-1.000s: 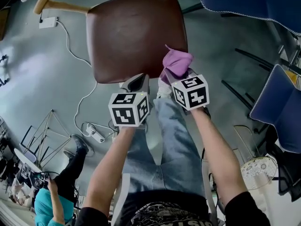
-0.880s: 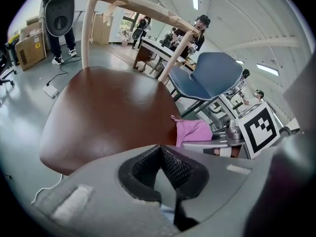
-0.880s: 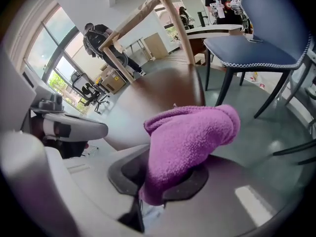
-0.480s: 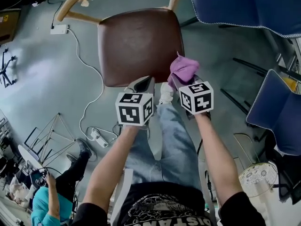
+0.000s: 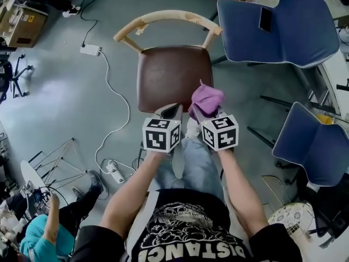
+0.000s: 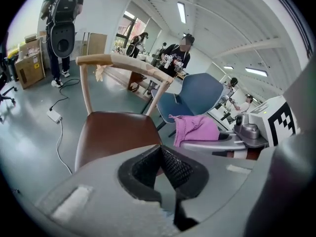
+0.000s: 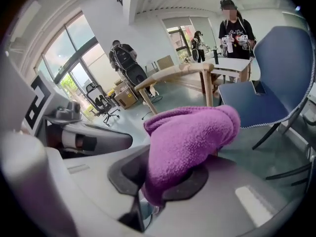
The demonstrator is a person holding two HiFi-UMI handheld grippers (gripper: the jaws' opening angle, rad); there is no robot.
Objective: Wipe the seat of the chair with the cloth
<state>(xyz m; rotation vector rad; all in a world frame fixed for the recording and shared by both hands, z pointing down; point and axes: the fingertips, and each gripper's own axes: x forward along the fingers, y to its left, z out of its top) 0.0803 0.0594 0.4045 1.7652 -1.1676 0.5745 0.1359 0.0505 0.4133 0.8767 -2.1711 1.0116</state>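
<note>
One cloth (image 5: 206, 99) clenched in right gripper (image 5: 209, 115); left gripper (image 5: 168, 111) closed, empty; shirt (image 5: 180, 229) reads "DISTANC".

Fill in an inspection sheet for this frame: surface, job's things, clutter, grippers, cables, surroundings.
Surface: brown chair seat, bare; wooden backrest behind it.
Job's things: purple cloth, bunched, by the seat's front right corner; contact with the seat unclear.
Clutter: nothing seen on the seat.
Grippers: left gripper shut, empty; right gripper shut on the cloth.
Cables: white cable across the floor left of the chair, from a power strip.
Surroundings: two blue chairs at right, a phone on the farther one; people standing in the background.
</note>
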